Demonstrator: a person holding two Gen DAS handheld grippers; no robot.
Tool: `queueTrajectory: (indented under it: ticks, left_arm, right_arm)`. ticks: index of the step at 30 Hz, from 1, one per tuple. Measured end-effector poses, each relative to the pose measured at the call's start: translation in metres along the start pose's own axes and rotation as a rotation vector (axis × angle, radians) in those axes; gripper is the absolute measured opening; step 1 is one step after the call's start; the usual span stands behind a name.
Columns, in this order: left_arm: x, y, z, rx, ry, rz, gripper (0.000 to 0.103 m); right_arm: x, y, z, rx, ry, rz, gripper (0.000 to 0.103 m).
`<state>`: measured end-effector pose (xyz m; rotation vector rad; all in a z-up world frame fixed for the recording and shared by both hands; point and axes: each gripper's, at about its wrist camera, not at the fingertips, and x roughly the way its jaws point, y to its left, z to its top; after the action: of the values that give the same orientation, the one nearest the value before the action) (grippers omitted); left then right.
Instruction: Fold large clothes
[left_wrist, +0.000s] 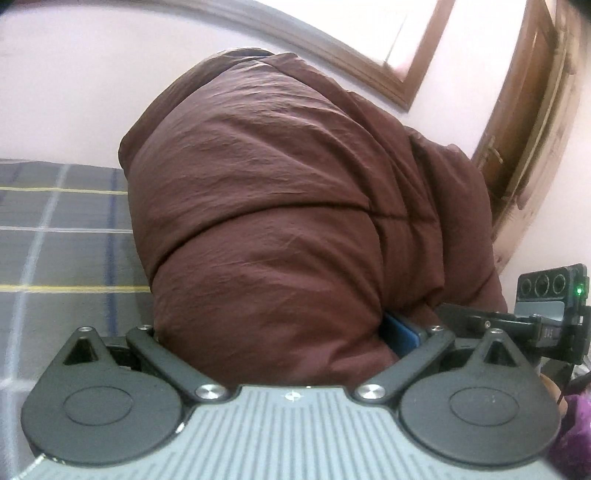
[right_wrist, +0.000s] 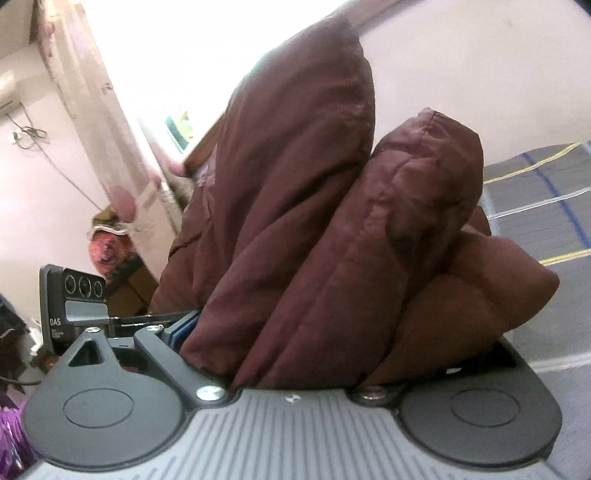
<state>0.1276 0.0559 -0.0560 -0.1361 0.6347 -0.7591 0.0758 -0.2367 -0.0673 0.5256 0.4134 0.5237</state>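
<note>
A puffy brown quilted jacket (left_wrist: 280, 192) fills the left wrist view and bulges up between my left gripper's (left_wrist: 291, 347) fingers, which are closed on its padded fabric; one blue pad (left_wrist: 402, 334) shows at the right. The same brown jacket (right_wrist: 325, 229) stands bunched in thick folds in the right wrist view, and my right gripper (right_wrist: 291, 354) is closed on it, with a blue pad (right_wrist: 183, 328) showing at the left. The fingertips are hidden by fabric. Each gripper's body shows at the edge of the other's view, the right gripper (left_wrist: 550, 314) and the left gripper (right_wrist: 77, 310).
A grey plaid bedsheet (left_wrist: 55, 236) with yellow, white and blue lines lies under the jacket, also in the right wrist view (right_wrist: 546, 206). A pink wall (left_wrist: 74, 92), a wooden window frame (left_wrist: 413, 62) and a wooden door (left_wrist: 524, 122) stand behind. Purple cloth (right_wrist: 11, 428) lies at lower left.
</note>
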Motion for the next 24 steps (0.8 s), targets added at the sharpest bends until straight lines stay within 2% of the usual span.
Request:
queueTrajectory:
  ticks: [5,12,18,24]
  left_arm:
    - [-0.042,0.007,-0.010,-0.001,-0.012,0.045,0.099]
    - [-0.071,0.019,-0.021,-0.019,-0.005,0.077,0.100]
    - [-0.069,0.029,-0.031,-0.041,0.012,0.104,0.100]
    - [-0.063,0.043,-0.038,-0.065,0.010,0.096,0.100]
  right_arm:
    - [0.006,0.033,-0.018,0.001,0.002,0.047,0.098]
    - [0.006,0.058,-0.034,0.015,0.017,0.076,0.098]
    - [0.008,0.048,-0.034,0.042,0.040,0.073,0.098]
    - [0.028,0.055,-0.035,0.057,0.043,0.066,0.098]
